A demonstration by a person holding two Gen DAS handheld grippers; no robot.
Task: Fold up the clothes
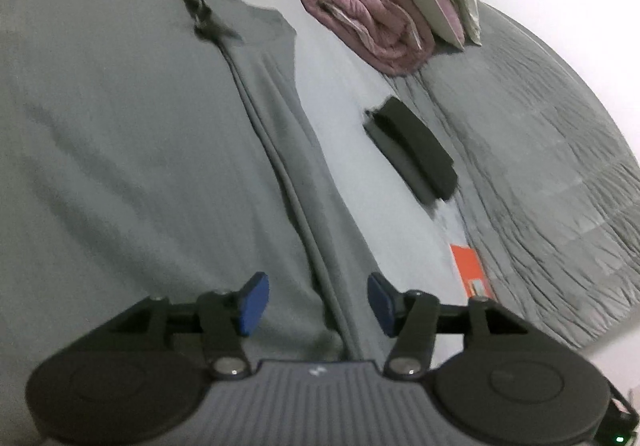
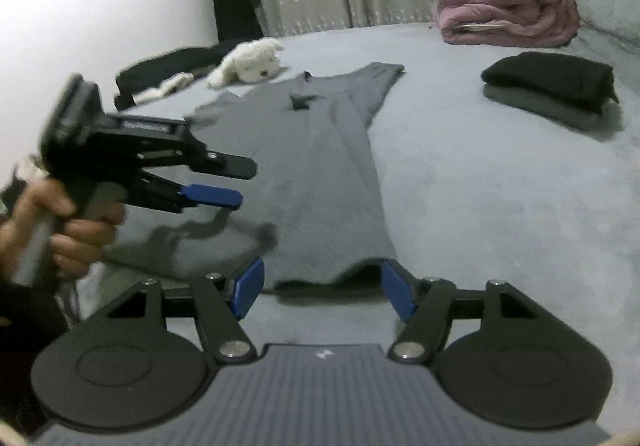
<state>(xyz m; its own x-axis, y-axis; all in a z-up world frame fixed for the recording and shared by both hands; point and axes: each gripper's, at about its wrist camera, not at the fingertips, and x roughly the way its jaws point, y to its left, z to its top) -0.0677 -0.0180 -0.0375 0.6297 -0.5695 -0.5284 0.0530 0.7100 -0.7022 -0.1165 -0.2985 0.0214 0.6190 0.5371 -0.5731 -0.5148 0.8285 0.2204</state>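
Here the grey short-sleeved knit shirt (image 2: 320, 174) lies spread flat on the pale grey bed sheet (image 2: 500, 206), collar toward the far end and hem toward the cameras, one side already turned in along a lengthwise fold, which reads as preparation for the next fold. The left claw (image 1: 318, 304) hovers above the fold line with its blue pads apart and nothing between them; in the right wrist view it hangs over the near corner of the shirt, a hand (image 2: 60, 230) on its handle. The right claw (image 2: 322, 294) is likewise spread and empty, low over the hem, probably lined up to pinch that edge. A folded black garment (image 2: 552, 86) sits well apart to the side, likely finished, and a rolled pink quilt (image 2: 508, 10) is stacked by the curtain.
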